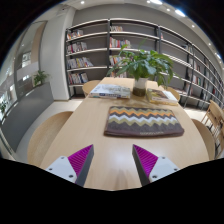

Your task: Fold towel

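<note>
A folded towel [144, 121] with a zigzag pattern in brown, grey and white lies flat on the light wooden table [95, 125], ahead of my fingers and a little to the right. My gripper [112, 160] is open and empty above the near part of the table, its magenta pads [80, 158] spread wide. Nothing stands between the fingers. The towel lies apart from both fingers.
A potted green plant [147, 67] stands at the table's far end, with open books or papers [112, 90] beside it. Bookshelves [100, 45] line the back wall. A curved bench [45, 135] runs along the table's left side, and a chair [214, 115] stands at the right.
</note>
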`<action>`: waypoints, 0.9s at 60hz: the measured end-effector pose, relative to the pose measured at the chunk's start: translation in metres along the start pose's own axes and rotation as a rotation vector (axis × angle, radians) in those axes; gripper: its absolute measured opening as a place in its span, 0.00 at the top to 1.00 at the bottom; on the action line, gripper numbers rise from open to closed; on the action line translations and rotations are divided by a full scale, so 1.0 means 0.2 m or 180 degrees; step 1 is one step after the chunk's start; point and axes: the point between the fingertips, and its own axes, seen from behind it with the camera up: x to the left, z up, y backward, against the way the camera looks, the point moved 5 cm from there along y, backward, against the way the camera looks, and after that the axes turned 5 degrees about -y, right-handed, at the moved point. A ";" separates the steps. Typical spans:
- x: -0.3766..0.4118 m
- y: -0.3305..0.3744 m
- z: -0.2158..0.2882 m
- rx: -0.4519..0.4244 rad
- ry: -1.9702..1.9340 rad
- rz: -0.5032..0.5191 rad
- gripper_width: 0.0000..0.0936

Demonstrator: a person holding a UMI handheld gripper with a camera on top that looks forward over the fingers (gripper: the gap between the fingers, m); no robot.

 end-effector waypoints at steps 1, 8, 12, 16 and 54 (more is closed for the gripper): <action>0.01 -0.06 0.03 0.0003 0.0000 -0.0003 0.17; 0.08 -0.42 0.19 0.0029 -0.0030 -0.0014 0.18; 0.10 -0.61 0.25 0.0095 -0.0027 -0.0045 0.18; 0.09 -0.75 0.28 0.0168 0.0004 -0.0073 0.19; -0.48 -0.59 0.75 -0.0089 -0.0106 -0.0651 0.93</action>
